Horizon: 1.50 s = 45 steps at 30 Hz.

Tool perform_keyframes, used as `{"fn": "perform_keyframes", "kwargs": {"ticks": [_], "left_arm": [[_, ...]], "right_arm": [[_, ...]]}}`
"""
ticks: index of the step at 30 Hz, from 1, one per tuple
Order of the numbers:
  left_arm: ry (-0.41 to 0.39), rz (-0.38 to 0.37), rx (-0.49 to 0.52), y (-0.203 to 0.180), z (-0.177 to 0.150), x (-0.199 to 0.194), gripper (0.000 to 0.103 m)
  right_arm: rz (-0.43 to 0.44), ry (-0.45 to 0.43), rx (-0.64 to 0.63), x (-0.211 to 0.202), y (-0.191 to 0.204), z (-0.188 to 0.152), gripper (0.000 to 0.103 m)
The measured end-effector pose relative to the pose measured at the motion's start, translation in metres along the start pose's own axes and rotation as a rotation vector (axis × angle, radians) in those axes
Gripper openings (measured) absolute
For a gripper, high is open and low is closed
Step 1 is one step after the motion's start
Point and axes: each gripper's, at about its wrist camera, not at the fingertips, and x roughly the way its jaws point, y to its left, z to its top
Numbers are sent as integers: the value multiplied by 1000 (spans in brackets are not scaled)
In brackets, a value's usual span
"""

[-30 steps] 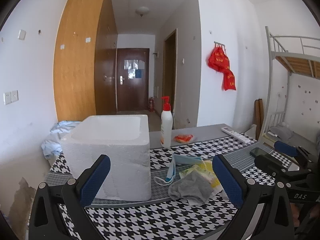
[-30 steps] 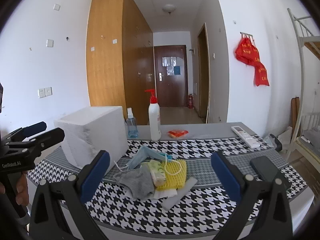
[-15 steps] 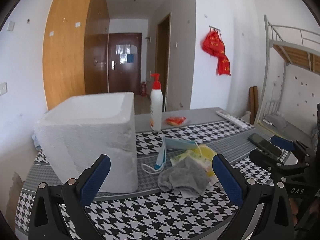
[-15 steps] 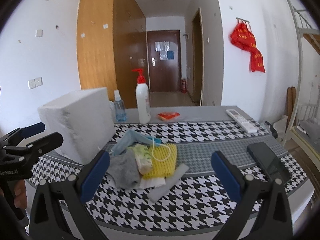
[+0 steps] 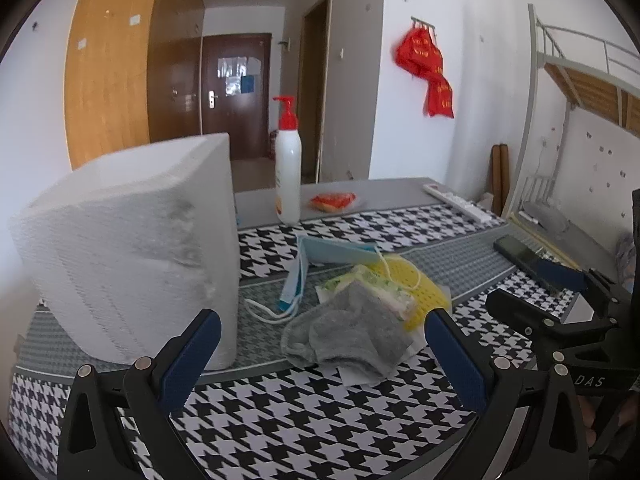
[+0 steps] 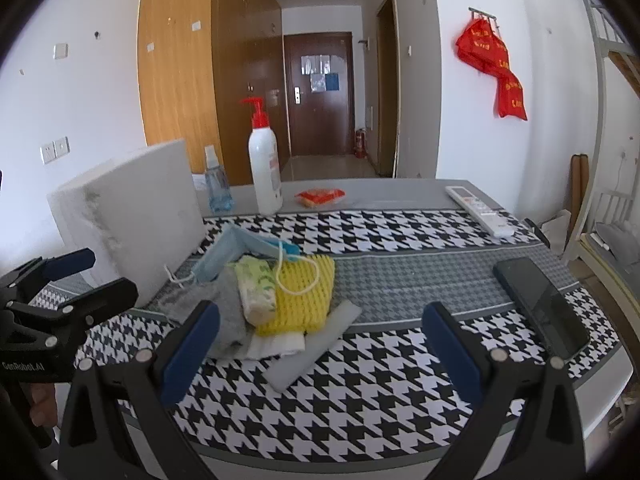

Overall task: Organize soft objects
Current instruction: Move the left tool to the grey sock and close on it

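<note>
Both hand-held grippers have been brought lower and nearer the pile of soft objects over the last second, and the rim of the white foam box (image 5: 128,248) is no longer looked into from above. The left hand-held gripper (image 5: 320,354) is held wide and empty, just short of the crumpled grey sock (image 5: 352,332); the right hand-held gripper (image 6: 320,346) is likewise wide and empty. A first pick appears imminent; nothing is yet sorted. The sock, yellow mesh sponge (image 6: 306,294), green-patterned tissue pack (image 6: 256,288) and pale blue face mask (image 5: 320,256) are heaped mid-table on the houndstooth-clothed table (image 6: 360,396), just beside the box. The box's contents cannot be told.
</note>
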Motion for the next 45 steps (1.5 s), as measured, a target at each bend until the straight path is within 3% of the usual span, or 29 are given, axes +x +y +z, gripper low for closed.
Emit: {"fn": "perform_keyframes", "kwargs": {"ticks": [22,36,39,42,45], "left_arm": [[132,3,55,-19,-8,55,98],[235,-52,60,-15,-10,82,70],[255,-48,67,-15,-10,86,68],[281,-63,68,-14,-12,90,54],[287,-60,59,-10,-12,91,47]], "right_arm": [[20,42,17,21,-19,0,102],[103,98,-27,46,-6,8,102],[110,105,-33,48,-3,10,102],[114,111,-36,51,-1,10,102],[114,123,-43,55,2,9,102]]}}
